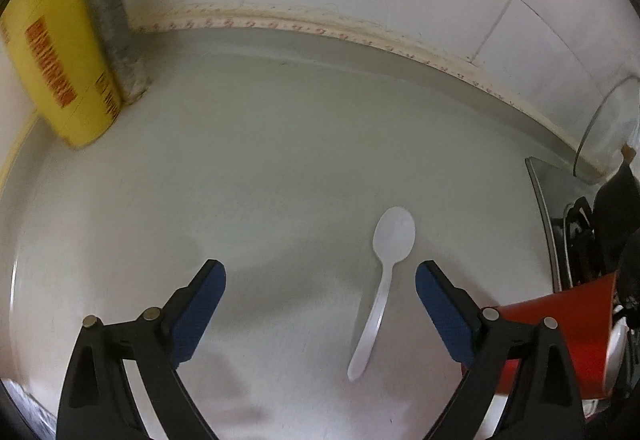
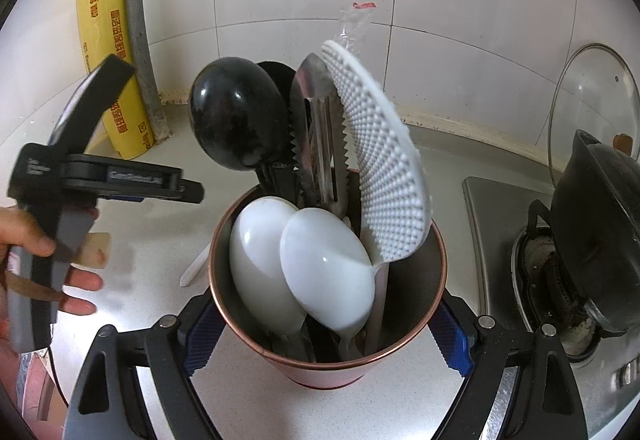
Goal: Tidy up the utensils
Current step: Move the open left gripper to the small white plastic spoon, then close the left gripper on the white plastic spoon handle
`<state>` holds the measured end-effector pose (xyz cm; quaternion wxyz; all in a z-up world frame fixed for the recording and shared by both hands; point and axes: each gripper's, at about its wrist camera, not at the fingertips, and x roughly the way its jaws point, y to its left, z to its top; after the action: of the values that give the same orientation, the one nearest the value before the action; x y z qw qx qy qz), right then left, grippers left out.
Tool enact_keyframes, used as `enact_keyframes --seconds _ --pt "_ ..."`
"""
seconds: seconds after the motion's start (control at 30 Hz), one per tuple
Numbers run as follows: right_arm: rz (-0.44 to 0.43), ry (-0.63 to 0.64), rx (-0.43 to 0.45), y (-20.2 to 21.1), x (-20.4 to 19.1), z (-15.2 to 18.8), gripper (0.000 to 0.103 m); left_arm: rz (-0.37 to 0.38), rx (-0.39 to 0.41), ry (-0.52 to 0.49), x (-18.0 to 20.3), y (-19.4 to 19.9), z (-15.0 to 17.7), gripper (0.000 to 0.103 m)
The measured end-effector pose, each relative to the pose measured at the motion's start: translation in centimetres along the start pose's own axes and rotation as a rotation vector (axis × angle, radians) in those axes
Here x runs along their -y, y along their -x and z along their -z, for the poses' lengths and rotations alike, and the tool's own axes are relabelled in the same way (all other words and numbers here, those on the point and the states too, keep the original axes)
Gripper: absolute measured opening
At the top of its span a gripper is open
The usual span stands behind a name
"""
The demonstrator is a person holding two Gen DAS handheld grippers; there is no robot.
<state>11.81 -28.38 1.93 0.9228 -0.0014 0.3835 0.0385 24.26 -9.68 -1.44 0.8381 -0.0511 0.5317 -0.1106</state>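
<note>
**A:** White tiled wall (image 2: 460, 19) at the back, pale grey bench (image 1: 260, 159) under it, gas hob (image 2: 532, 272) off to the right with a black pot (image 2: 600, 240) on it and a glass lid (image 2: 592, 99) leaning on the tiles. Yellow box of wrap (image 1: 52, 51) stands in the left corner. So which step is this?

**B:** Looks like the pickup of the last loose piece. The red holder cup (image 2: 328, 324) is already stuffed: 2 white ladles (image 2: 304, 264), a black ladle (image 2: 236, 111), steel tongs (image 2: 320, 135) and a nubby white rice paddle (image 2: 384, 159). The right gripper (image 2: 328, 336) has its jaws pressed on either side of the cup, steadying it on the bench.

**A:** And the left one?

**B:** The left gripper (image 1: 320, 304) hangs over the bench with its jaws spread wide and nothing in them. 1 white plastic spoon (image 1: 380, 280) lies flat between them, nearer the right pad, bowl pointing away. My guess: next it needs to drop lower, straddle the thin handle and pinch it. Flat plastic on a smooth bench could skid out.

**A:** What does each camera give you that the other doesn't?

**B:** The left wrist view shows the whole spoon and the jaw gap, but only a red sliver of the cup. The right wrist view shows the cup's contents, the hob and the person's hand (image 2: 60, 280) around the left gripper, while the cup hides all but the spoon's handle tip.
</note>
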Motion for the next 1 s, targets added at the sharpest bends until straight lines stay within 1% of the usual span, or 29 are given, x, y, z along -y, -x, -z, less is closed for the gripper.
enact_keyframes --seconds 0.1,0.23,0.33,0.47,0.6,0.77,0.93,0.97,1.0 --pt "-0.001 -0.001 0.000 -0.2 0.3 0.2 0.090 0.005 -0.003 -0.042 0.9 -0.5 -0.5 0.096" --pt "0.000 0.000 0.001 -0.1 0.3 0.2 0.090 0.047 -0.013 -0.062 1.5 -1.0 -0.8 0.096" --pt "0.002 0.001 0.002 0.2 0.5 0.5 0.090 0.034 0.012 -0.097 1.8 -1.2 -1.2 0.096" --pt "0.000 -0.002 0.002 0.2 0.6 0.5 0.090 0.023 0.002 -0.107 1.7 -1.8 -2.4 0.096" --pt "-0.001 -0.003 0.003 0.3 0.6 0.5 0.090 0.008 -0.050 -0.163 2.8 -2.9 -2.9 0.096" --pt "0.000 -0.002 0.004 0.3 0.6 0.5 0.090 -0.007 -0.113 -0.234 4.9 -4.9 -2.6 0.096" --pt "0.001 -0.001 0.004 0.3 0.5 0.5 0.090 -0.020 -0.155 -0.283 6.5 -6.6 -2.6 0.094" --pt "0.001 -0.002 0.004 0.3 0.5 0.5 0.090 -0.021 -0.161 -0.287 6.7 -6.8 -2.7 0.092" --pt "0.001 -0.001 0.004 0.3 0.5 0.5 0.090 -0.021 -0.168 -0.288 6.7 -7.1 -2.7 0.086"
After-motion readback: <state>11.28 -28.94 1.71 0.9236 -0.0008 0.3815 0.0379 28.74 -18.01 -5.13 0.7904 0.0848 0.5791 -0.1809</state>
